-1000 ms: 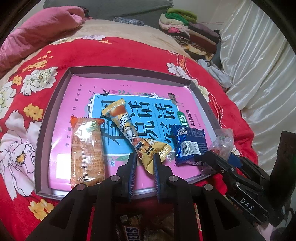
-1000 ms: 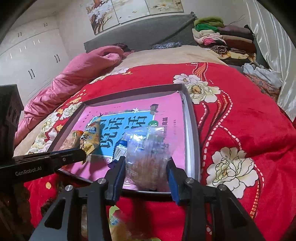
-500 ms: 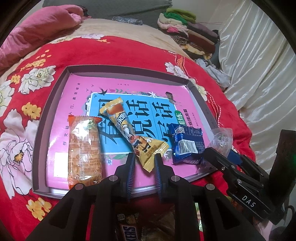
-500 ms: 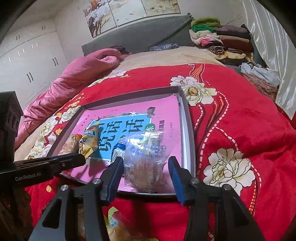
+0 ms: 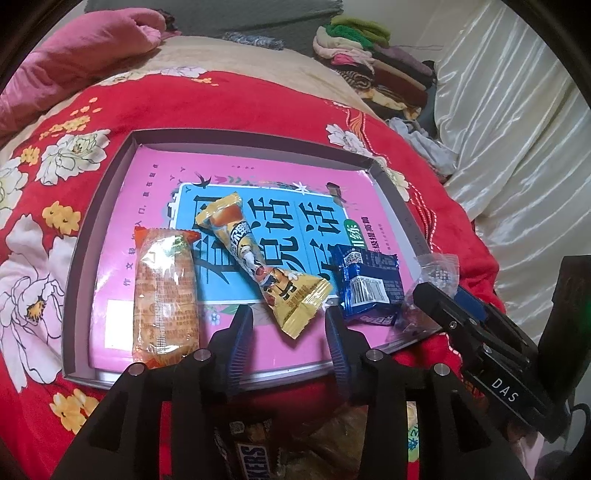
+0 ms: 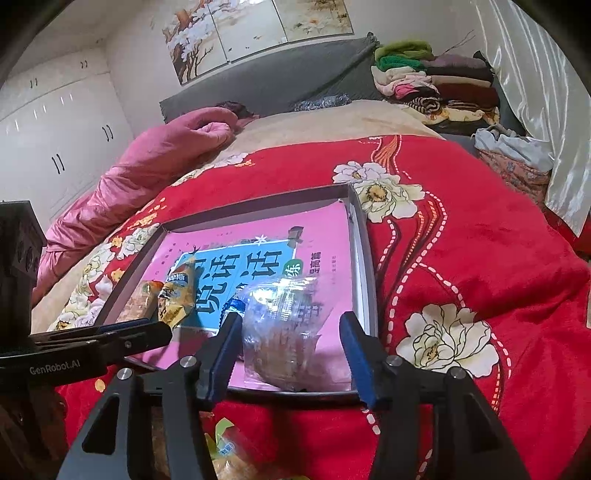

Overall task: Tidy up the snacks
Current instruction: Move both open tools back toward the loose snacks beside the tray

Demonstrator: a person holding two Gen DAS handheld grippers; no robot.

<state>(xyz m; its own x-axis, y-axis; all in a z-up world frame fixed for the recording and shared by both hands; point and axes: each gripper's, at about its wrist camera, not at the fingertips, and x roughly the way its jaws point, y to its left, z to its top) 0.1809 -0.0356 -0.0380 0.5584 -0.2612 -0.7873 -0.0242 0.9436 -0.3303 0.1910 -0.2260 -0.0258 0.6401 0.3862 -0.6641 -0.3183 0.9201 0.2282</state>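
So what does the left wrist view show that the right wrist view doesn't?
Only the left wrist view shows the blue packet in full and a chocolate bar below the tool. Only the right wrist view shows the wardrobe and wall painting. Both show the tray, yellow cone packet, clear bag and folded clothes.

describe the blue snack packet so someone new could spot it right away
On the red floral bedspread lies a shallow grey tray lined with a pink book. The blue snack packet sits near its right front corner, the only dark blue wrapper, between a yellow cone-shaped packet and a clear bag.
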